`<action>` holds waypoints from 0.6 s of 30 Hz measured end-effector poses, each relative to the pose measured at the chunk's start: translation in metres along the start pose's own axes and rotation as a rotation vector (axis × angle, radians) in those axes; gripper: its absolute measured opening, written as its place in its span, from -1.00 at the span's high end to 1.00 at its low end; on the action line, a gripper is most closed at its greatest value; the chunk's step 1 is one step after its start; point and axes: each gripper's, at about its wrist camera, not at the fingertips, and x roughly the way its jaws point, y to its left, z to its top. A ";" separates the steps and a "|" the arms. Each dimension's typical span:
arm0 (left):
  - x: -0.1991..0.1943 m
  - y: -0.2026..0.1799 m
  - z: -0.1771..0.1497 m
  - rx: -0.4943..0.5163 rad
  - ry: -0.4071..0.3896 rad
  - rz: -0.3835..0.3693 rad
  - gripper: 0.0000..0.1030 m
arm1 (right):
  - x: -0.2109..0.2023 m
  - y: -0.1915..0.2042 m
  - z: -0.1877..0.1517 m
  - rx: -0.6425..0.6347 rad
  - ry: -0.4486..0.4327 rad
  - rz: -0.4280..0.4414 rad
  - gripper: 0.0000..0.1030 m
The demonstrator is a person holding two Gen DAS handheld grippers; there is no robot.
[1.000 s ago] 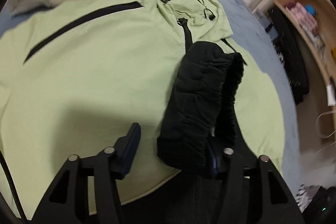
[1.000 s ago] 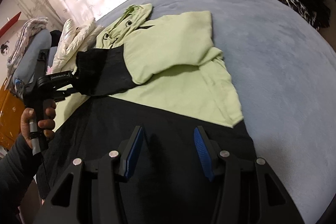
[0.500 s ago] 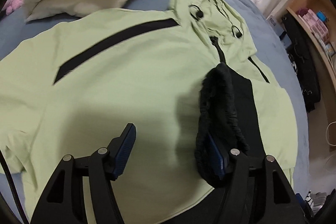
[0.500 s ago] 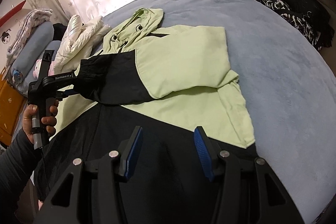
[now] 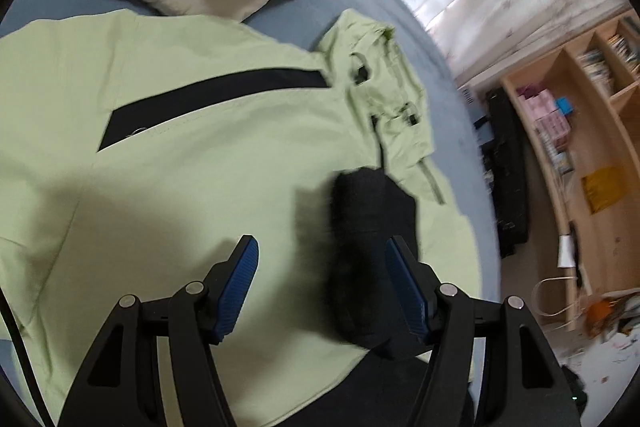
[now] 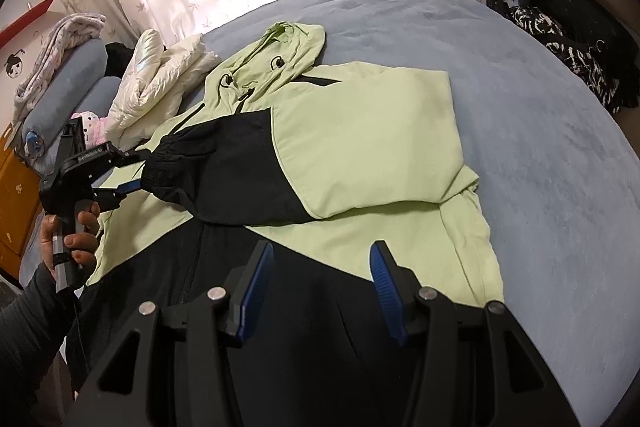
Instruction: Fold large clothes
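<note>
The left gripper [image 5: 320, 287] has let go of the black cuff [image 5: 360, 239] of the jacket's sleeve. A second ago that cuff was bunched against its right pad; now the jaws stand spread and the cuff lies loose between them, leaning on the right pad [image 5: 404, 291] but no longer pinched (the view is smeared by motion, so light contact cannot be ruled out). From the right wrist view the sleeve [image 6: 320, 155] now stretches across the chest of the green and black jacket [image 6: 400, 251], cuff toward nine o'clock, shoulder fold toward three o'clock, and lower than half a second ago. The jacket itself lies flat, front up, on the blue bed [image 6: 560, 147], hood [image 6: 280, 59] toward twelve o'clock, next to a folded white coat [image 6: 160, 87] at ten o'clock.

The right gripper [image 6: 320, 287] hovers spread and empty over the black hem, unchanged in opening.

So this sleeve fold looks finished; judging by the left wrist view, the other sleeve, lying out at nine o'clock, remains to be folded in.
</note>
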 end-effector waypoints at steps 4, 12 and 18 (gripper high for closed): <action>0.001 -0.011 0.001 0.035 0.003 -0.057 -0.32 | 0.004 -0.006 -0.001 0.006 0.012 -0.011 0.01; 0.032 -0.004 0.001 0.067 0.073 0.096 -0.36 | 0.007 -0.012 0.001 0.007 0.016 -0.035 0.01; 0.047 -0.004 -0.002 0.117 0.097 0.101 -0.35 | 0.012 -0.021 0.014 -0.003 0.018 -0.050 0.01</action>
